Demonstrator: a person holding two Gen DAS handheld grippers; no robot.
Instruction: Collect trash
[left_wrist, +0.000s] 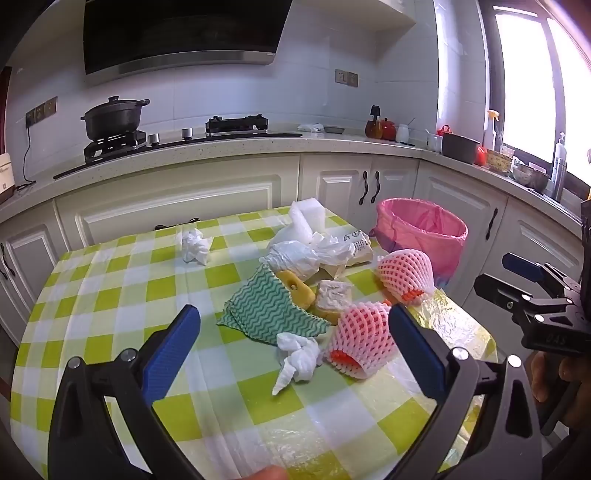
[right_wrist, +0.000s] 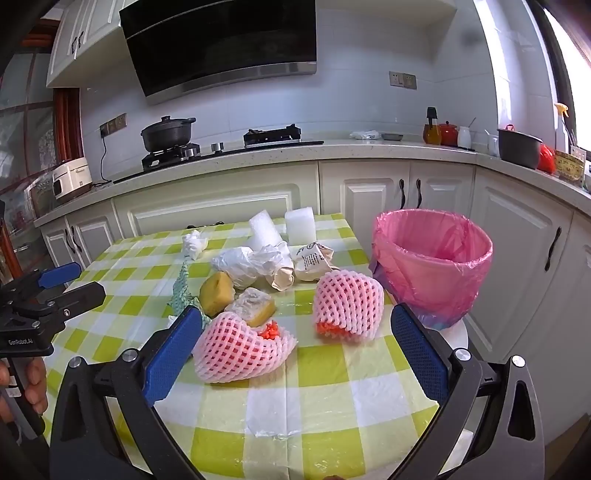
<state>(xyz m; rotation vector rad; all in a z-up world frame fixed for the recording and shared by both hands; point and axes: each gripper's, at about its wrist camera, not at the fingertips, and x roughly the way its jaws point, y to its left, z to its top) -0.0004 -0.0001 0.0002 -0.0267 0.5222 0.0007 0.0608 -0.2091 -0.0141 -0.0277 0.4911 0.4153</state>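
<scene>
We hold the left hand-held gripper (left_wrist: 293, 334) above the near part of the counter (left_wrist: 110, 295), which wears a green-and-white checked cloth. Its blue-padded jaws stand wide apart with nothing between them. The right hand-held gripper (right_wrist: 291, 336) hangs the same way, jaws spread wide and empty, tilted down toward the litter.

The trash lies scattered across the middle of the counter. Nearest us is a pink foam fruit net (right_wrist: 240, 350) with orange showing at its open end, and a second pink foam net (right_wrist: 347, 299) sits just to its right, close to the counter's right edge. Behind the nearer net we see two yellow sponges (right_wrist: 218, 293), one of them with a pale, worn top. A green wavy-striped cloth (left_wrist: 266, 310) lies to the left of them, touching the sponges. A twisted white tissue (left_wrist: 297, 356) rests beside the nearer net in the left wrist view. Farther back lie a crumpled white plastic bag (right_wrist: 243, 266), a printed paper wrapper (right_wrist: 312, 260), white foam blocks (right_wrist: 300, 225) and a lone crumpled tissue (left_wrist: 195, 245) well apart on the left.

The bin (right_wrist: 432, 258), lined with a pink bag, stands just off the counter's right side, beside the second net.
</scene>
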